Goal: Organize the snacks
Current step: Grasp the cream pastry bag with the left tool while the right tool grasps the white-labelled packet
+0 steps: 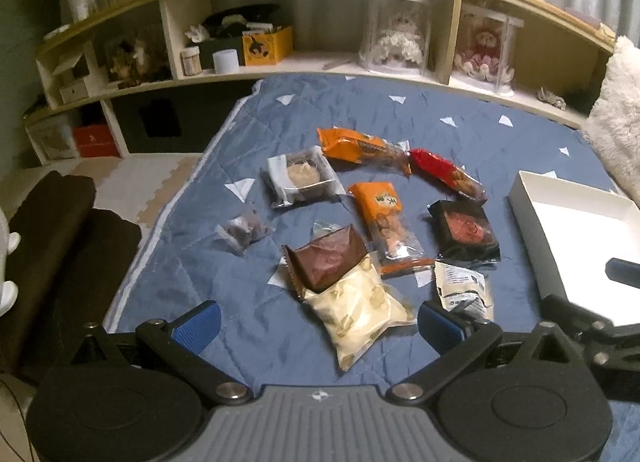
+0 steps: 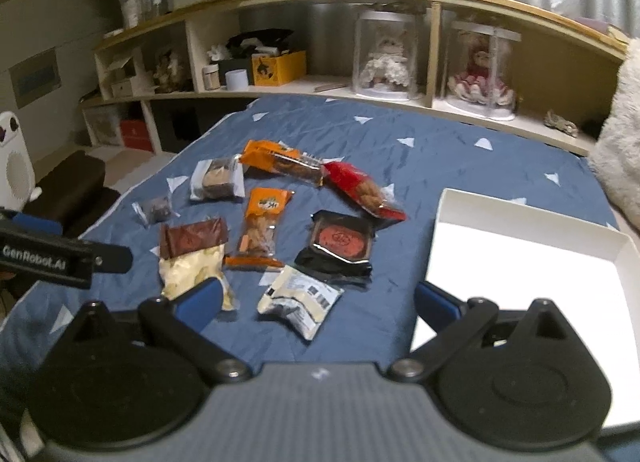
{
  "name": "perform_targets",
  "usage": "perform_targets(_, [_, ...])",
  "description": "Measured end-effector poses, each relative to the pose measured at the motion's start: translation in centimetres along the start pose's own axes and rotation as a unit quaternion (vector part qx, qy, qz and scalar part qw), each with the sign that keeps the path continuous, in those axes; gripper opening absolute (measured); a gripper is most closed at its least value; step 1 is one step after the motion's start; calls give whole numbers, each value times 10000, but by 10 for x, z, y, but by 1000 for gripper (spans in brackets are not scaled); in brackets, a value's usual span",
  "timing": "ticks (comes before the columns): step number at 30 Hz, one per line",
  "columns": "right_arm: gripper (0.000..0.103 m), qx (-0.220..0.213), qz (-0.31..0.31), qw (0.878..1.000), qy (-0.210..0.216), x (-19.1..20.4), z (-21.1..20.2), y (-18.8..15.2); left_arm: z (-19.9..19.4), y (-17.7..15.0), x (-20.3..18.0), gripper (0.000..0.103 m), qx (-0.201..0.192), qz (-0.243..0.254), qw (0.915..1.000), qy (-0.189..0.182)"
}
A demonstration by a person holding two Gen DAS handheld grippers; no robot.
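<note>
Several snack packets lie scattered on a blue quilt point(image 1: 460, 133). Nearest my open left gripper point(image 1: 318, 328) is a cream pouch point(image 1: 360, 310), overlapped by a brown packet point(image 1: 326, 258). An orange nut pack point(image 1: 384, 217), a black-and-red packet point(image 1: 466, 232) and a white sachet point(image 1: 464, 288) lie to the right. My right gripper point(image 2: 318, 304) is open above the white sachet point(image 2: 300, 298), holding nothing. An open white box point(image 2: 520, 262) sits at the right, with nothing in the part that shows.
Farther back lie a long orange pack point(image 1: 360, 147), a red pack point(image 1: 444, 171), a clear-wrapped cake point(image 1: 300, 179) and a small dark packet point(image 1: 242, 232). A wooden shelf unit point(image 1: 320, 65) with boxes and doll cases runs behind the quilt. A fluffy cushion point(image 1: 616, 121) sits far right.
</note>
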State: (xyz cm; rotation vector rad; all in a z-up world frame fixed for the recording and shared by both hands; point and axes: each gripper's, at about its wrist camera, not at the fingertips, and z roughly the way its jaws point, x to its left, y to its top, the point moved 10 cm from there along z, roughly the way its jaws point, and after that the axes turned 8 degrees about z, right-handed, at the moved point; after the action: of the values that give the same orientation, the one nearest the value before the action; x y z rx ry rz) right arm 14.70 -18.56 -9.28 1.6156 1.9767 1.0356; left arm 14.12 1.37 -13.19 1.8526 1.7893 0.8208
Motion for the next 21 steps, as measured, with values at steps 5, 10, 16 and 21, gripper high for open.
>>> perform_targets(5, [102,72,-408,9991,32,10,22,0,26,3,-9,103,266,-50,9994,-226])
perform_targets(10, [102,295,-696,9971,7,13,47,-9,55,-4,-10,103,715,-314,9965,-297])
perform_targets(16, [102,453,-965,9943,43,16,73,-16,82,-9,-7,103,1039,-825,9906,-342])
perform_targets(21, [102,416,-1320,9903,112,15,88,-14,100,-5,-9,103,1075,-1096,9874,-392])
